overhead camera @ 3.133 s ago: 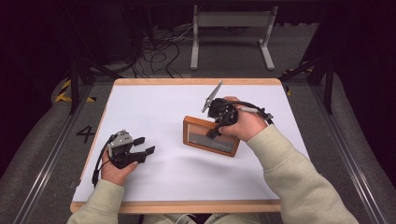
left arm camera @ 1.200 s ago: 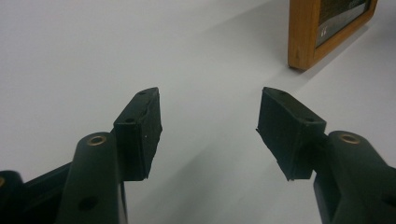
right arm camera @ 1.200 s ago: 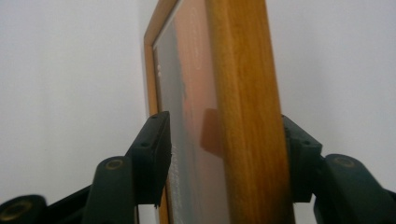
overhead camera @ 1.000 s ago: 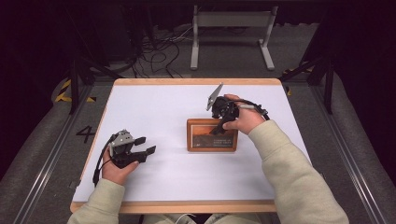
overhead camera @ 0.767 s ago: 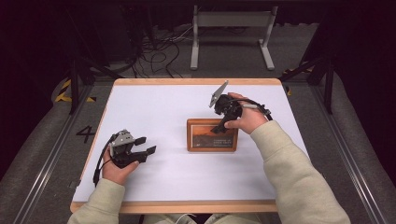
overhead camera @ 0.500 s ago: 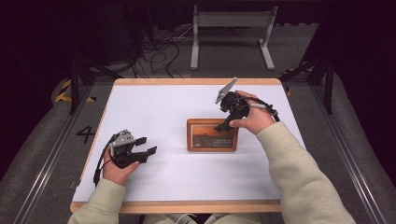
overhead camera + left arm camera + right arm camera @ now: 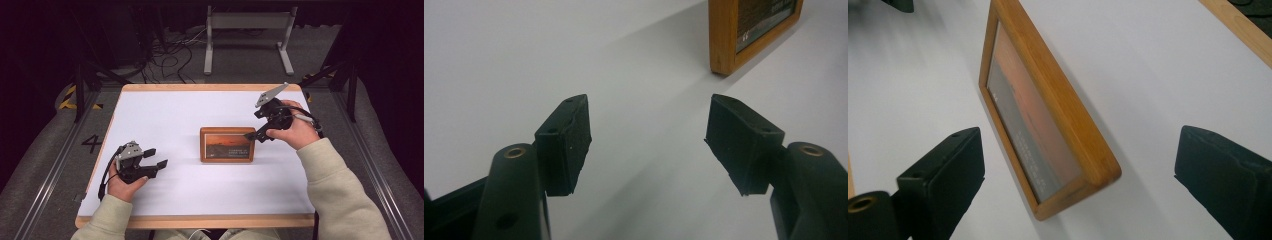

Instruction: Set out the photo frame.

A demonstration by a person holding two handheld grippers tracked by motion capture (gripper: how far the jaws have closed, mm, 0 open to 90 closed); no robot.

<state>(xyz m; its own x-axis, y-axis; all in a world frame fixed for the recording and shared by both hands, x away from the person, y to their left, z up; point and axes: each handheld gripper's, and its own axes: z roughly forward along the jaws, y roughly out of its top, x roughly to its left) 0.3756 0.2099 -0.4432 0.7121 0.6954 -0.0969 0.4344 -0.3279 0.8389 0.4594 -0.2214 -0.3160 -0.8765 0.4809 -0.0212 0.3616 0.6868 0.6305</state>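
Wood-framed picture (image 7: 227, 145) stands upright mid-table (image 7: 175, 115). Right gripper (image 7: 256, 135), jaws apart, brackets its right end (no contact visible). Left gripper (image 7: 155, 165) rests well apart, jaws spread. For any regrasp, centre the frame edge between pads (image 7: 943, 170) before closing.

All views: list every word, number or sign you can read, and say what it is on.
"4": dark number on the grey floor, left of the table.
Picture frame: pale lines of print across the sunset photo, too small and blurred to read in any view.
Grippers: no markings legible.
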